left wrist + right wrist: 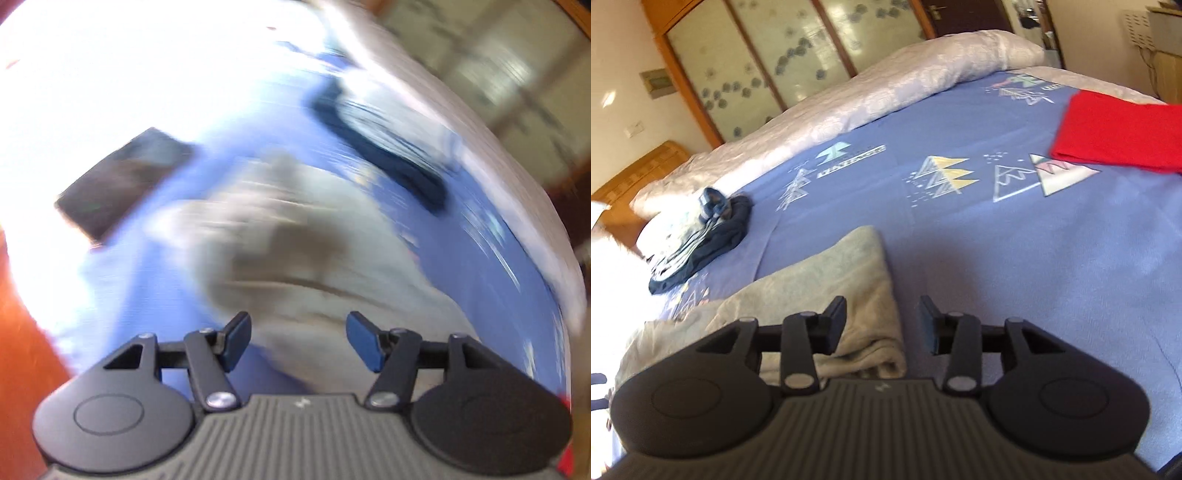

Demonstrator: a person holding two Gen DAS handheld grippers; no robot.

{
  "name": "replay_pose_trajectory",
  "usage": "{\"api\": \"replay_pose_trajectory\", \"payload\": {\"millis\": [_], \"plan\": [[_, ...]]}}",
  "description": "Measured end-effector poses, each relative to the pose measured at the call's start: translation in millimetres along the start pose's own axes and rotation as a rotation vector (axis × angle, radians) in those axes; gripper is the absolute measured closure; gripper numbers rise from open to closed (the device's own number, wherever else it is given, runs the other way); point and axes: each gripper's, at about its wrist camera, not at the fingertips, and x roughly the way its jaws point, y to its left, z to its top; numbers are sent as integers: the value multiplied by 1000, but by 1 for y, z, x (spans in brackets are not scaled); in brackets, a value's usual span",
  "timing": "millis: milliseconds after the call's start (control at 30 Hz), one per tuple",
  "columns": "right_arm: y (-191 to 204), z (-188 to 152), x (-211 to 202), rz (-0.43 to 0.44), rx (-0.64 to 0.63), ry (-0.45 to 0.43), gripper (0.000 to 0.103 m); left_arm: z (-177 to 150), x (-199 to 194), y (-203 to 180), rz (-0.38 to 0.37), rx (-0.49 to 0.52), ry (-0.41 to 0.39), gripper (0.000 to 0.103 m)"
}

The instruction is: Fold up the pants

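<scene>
The grey fleece pants [846,295] lie folded on the blue bedsheet [1015,258]. My right gripper [882,325] is open and empty, hovering just above the pants' right edge. In the left wrist view the image is heavily motion-blurred; the grey pants [295,251] show as a bunched mass ahead of my left gripper [299,341], which is open and empty above them.
A dark navy garment [709,236] lies bunched at the left of the bed, also in the left wrist view [388,147]. A folded red cloth [1123,129] lies at the far right. A pale quilt [886,88] runs along the far side. A dark flat object [118,181] lies at left.
</scene>
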Motion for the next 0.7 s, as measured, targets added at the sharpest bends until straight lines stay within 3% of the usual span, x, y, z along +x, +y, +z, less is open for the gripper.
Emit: {"api": "replay_pose_trajectory", "payload": {"millis": [100,200,267,400,467,533,600,667,700], "plan": [[14,-7,7,38,-14,43,58,10,5,51,13,-167,1,41],[34,-12,12,81,-47,76,58,16,22,73,-15,-258,23,29],[48,-15,10,133,-92,86,58,21,28,70,-43,-253,7,21],[86,-23,4,288,-259,117,58,36,45,53,-63,-228,26,22],[104,-27,8,362,-326,146,58,40,54,45,-53,-198,26,33],[122,-30,20,412,-369,182,58,42,65,38,-11,-182,43,69],[139,-31,38,431,-384,206,59,41,67,33,20,-176,40,77],[154,-33,57,432,-387,230,79,38,61,29,9,-171,23,81],[161,-35,67,429,-385,245,82,37,58,28,1,-171,16,82]]}}
